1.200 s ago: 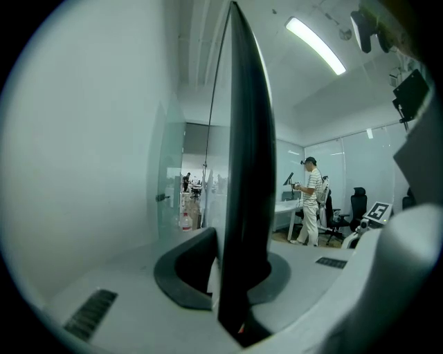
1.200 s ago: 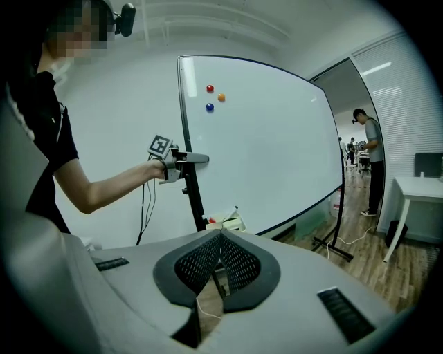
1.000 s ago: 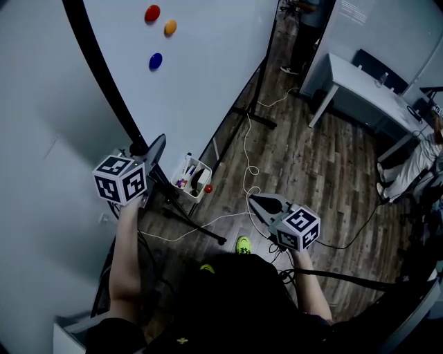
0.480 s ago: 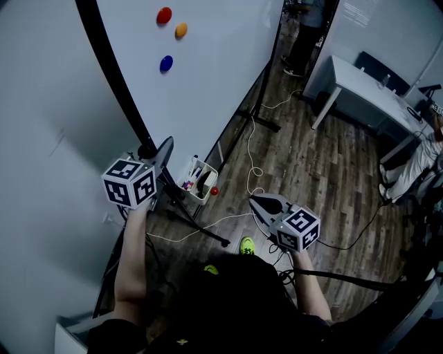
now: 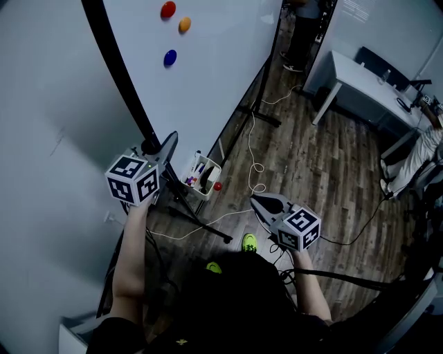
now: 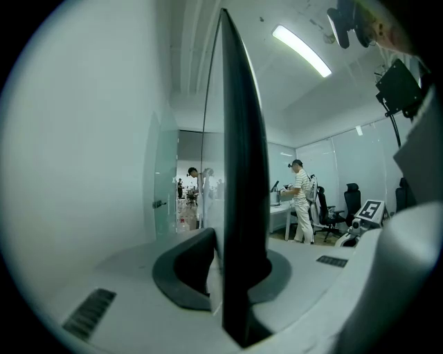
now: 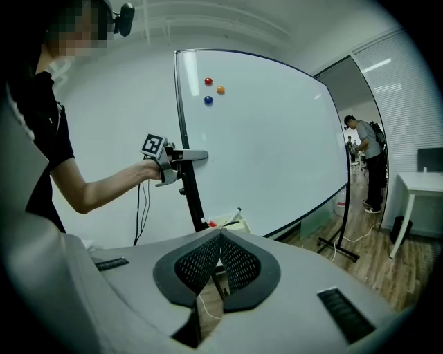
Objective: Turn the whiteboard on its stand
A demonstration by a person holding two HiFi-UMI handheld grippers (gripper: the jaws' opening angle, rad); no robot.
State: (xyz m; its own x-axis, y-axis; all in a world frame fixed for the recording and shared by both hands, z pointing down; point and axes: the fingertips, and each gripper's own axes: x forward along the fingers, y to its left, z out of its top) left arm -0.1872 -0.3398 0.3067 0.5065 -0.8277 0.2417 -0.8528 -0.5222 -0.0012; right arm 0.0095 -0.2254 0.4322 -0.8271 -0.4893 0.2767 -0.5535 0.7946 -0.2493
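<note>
The big whiteboard stands on its floor stand, its black side frame running down to my left gripper. That gripper is shut on the frame; in the left gripper view the dark edge rises straight from between the pads. The right gripper view shows the board's face and the left gripper clamped on its near edge. My right gripper hangs over the wooden floor, well right of the board, shut with nothing in it.
Red, orange and blue magnets stick on the board. A marker tray hangs low by the stand legs. Cables cross the floor. A desk, a standing person and a seated person are farther right.
The left gripper and the board's edge sit slightly further right in the head view, the grip unchanged. The right gripper has held still.
</note>
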